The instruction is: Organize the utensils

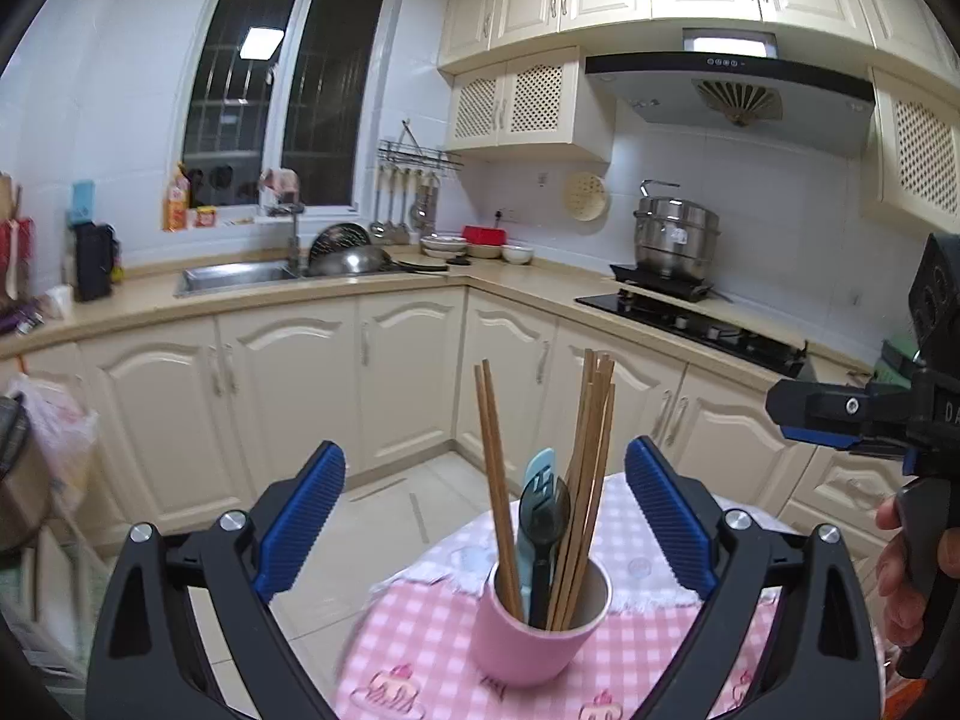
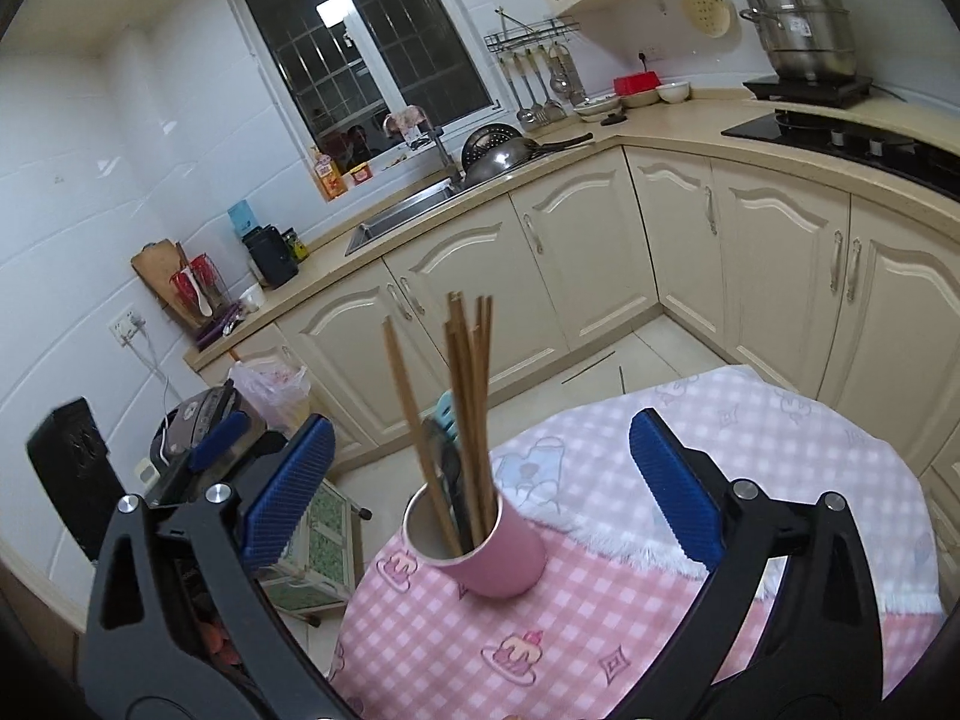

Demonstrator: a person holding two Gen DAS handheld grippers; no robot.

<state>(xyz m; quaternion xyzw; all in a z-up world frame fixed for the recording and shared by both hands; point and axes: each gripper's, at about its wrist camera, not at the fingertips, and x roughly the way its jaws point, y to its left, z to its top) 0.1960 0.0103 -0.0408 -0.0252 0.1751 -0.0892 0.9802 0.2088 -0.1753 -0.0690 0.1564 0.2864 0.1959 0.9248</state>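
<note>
A pink cup stands on a round table with a pink checked cloth. In it stand several wooden chopsticks, a black spoon and a light blue utensil. My left gripper is open, its blue pads wide apart on either side of the cup and touching nothing. In the right wrist view the same cup and chopsticks sit between the wide-open pads of my right gripper, also untouched. One of the right gripper's fingers shows at the right edge, with a hand below it.
A white fringed cloth lies over the far part of the table. Cream cabinets run behind, with a sink, a wok, a hob and a steel pot. A rice cooker and a plastic bag stand left of the table.
</note>
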